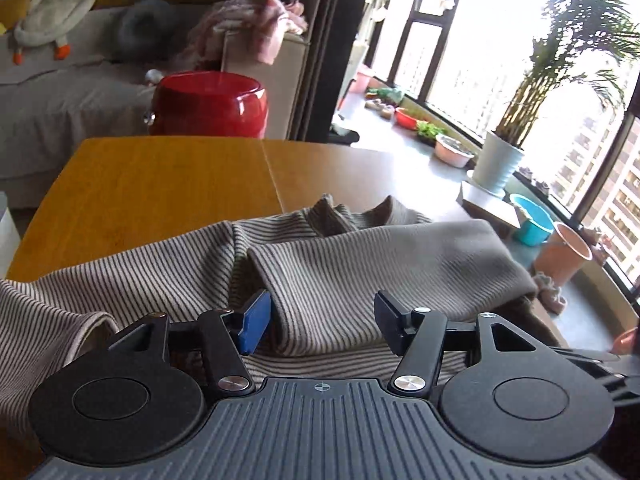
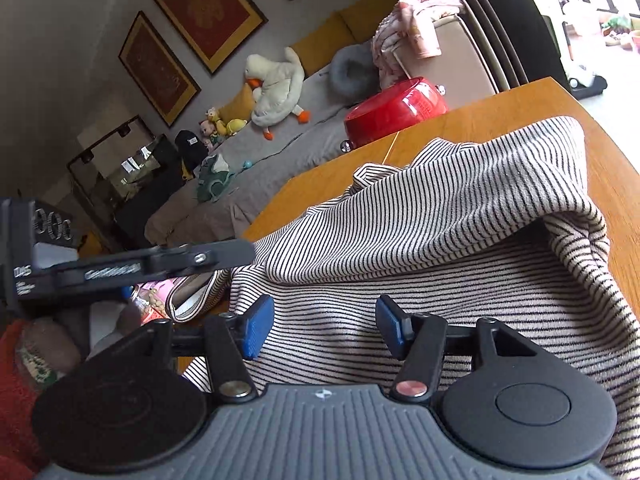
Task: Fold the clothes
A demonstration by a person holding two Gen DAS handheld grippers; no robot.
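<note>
A beige garment with thin dark stripes (image 1: 360, 264) lies rumpled on the wooden table (image 1: 168, 176), one flap folded over its middle. My left gripper (image 1: 322, 320) is open just above the folded flap's near edge, holding nothing. In the right wrist view the same striped garment (image 2: 420, 216) lies on the table (image 2: 532, 100), with a fold bulging up at the right. My right gripper (image 2: 324, 328) is open low over the cloth, empty. The left gripper's body (image 2: 132, 268) shows at the left of the right wrist view.
A red stool (image 1: 208, 104) stands beyond the table's far edge, before a grey sofa (image 1: 60, 92) with a plush goose (image 1: 56, 8). A potted plant (image 1: 500, 160), basins and a pink bucket (image 1: 560, 256) sit along the window at right.
</note>
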